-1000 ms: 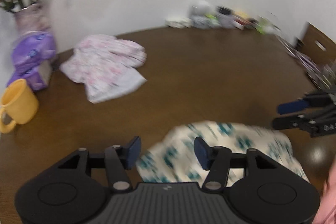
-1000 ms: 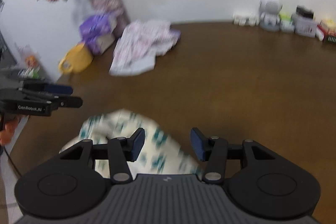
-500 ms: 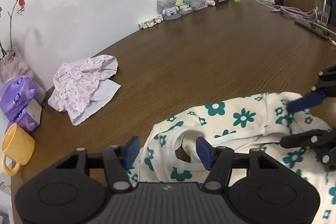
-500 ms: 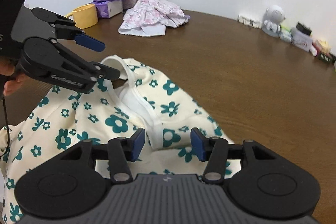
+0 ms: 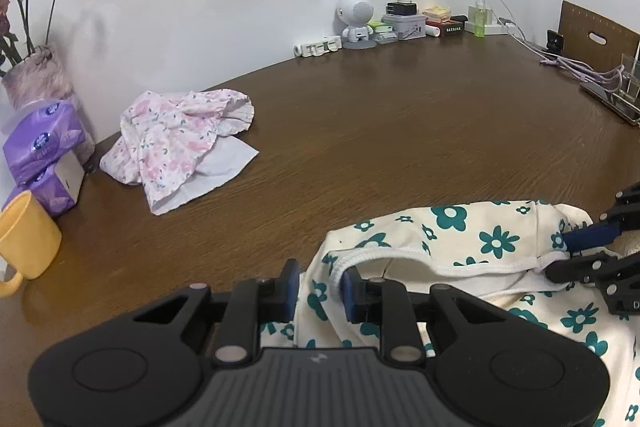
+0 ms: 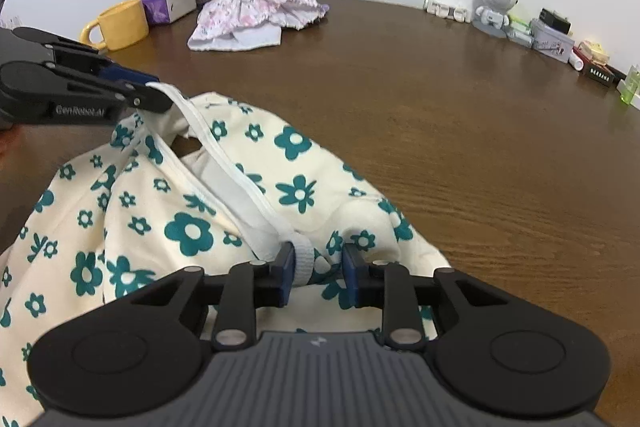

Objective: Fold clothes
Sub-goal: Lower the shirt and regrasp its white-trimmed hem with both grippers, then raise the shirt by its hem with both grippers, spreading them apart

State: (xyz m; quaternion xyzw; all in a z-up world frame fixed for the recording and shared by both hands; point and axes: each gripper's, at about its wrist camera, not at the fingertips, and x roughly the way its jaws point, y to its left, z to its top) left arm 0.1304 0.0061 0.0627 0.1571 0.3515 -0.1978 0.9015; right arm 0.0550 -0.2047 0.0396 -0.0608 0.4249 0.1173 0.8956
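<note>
A cream garment with teal flowers [image 5: 460, 239] [image 6: 192, 231] lies bunched at the near edge of the brown table [image 5: 400, 127]. Its white neckline band runs between my two grippers. My left gripper [image 5: 320, 285] [image 6: 154, 93] is closing its jaws on the band's left end, and the cloth fills the gap between the pads. My right gripper [image 6: 318, 267] [image 5: 560, 255] is closing too, with the band's right end and a fold of cloth pinched between its pads. The lower part of the garment is hidden under both grippers.
A crumpled pink floral garment [image 5: 176, 143] [image 6: 256, 11] lies at the far left. Near it stand a yellow mug [image 5: 24, 243], purple tissue packs [image 5: 40, 143] and a vase [image 5: 36, 79]. A white robot figure [image 5: 356, 19] and small boxes line the wall. Cables [image 5: 580, 67] lie at the right.
Both grippers have sunk onto the cream garment. Their jaws, wide apart half a second ago, have narrowed onto the two ends of the white neckline band.
</note>
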